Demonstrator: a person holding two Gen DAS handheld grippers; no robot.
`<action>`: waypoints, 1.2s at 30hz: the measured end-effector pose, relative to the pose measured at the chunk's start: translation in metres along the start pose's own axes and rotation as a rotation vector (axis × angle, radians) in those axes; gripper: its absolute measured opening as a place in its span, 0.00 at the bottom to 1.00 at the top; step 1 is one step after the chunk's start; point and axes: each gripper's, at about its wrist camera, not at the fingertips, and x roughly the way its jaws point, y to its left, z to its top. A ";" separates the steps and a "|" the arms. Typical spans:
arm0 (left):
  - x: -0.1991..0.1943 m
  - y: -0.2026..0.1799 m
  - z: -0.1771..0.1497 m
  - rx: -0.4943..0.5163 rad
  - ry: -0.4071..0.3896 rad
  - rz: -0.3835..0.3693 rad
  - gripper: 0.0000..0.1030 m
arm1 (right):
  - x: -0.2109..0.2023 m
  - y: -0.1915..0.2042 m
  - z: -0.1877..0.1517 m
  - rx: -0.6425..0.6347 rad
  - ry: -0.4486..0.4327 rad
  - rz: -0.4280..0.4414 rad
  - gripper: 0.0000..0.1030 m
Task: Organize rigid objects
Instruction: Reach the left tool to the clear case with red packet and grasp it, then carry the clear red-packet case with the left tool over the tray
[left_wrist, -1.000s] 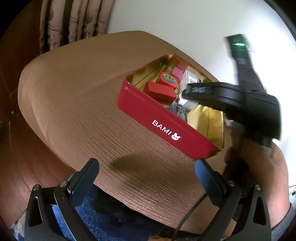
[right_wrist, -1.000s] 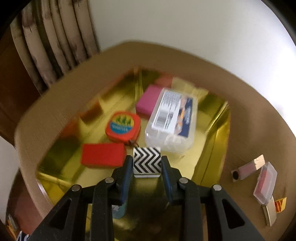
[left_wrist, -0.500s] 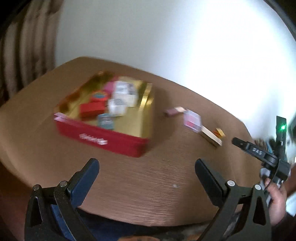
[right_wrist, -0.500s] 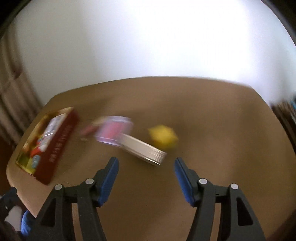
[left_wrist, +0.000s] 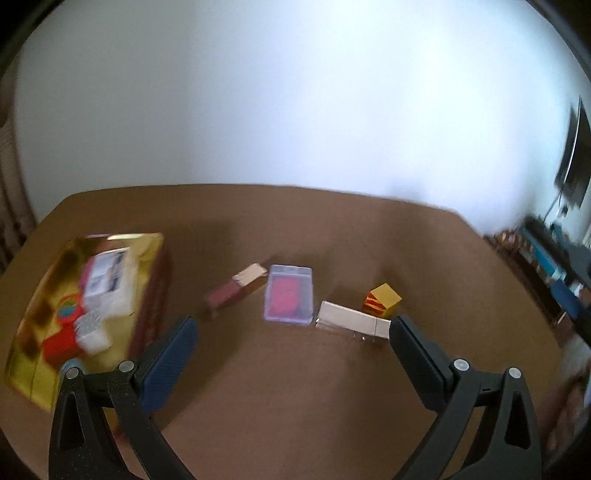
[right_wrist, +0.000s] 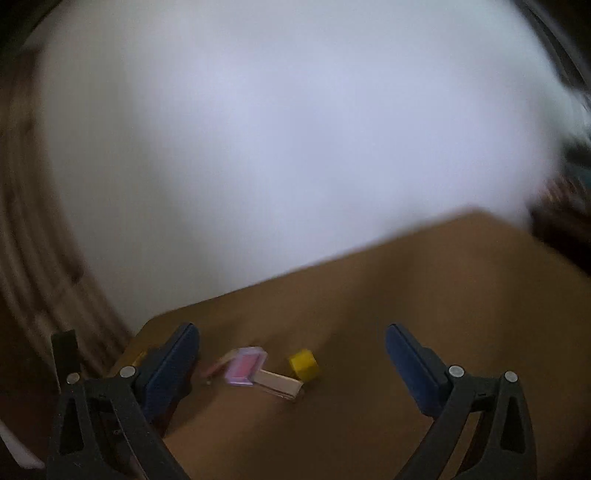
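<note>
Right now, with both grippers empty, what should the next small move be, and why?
Probably ease the right gripper, its jaws opening with nothing between them, down toward the yellow block. It lies loose on the table, outside the red tin, nearest that gripper.

— How do the left tongs (left_wrist: 293, 341) stand?
— Jaws spread wide, nothing between the blue pads (left_wrist: 170, 363), pointing down over the counter (left_wrist: 295, 406).
— And the right tongs (right_wrist: 291, 360)?
— Jaws opening, also with nothing between the pads (right_wrist: 413, 365), aimed closer to level, tilted slightly down.
</note>
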 end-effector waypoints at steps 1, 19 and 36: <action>0.009 -0.004 0.002 0.019 0.016 0.004 0.99 | 0.002 -0.001 -0.006 -0.031 -0.006 -0.040 1.00; 0.128 -0.001 0.021 0.005 0.279 0.087 0.54 | 0.026 0.004 -0.018 -0.178 0.231 -0.034 1.00; 0.053 -0.020 0.063 0.058 0.160 0.112 0.47 | 0.021 0.043 -0.025 -0.356 0.319 -0.027 1.00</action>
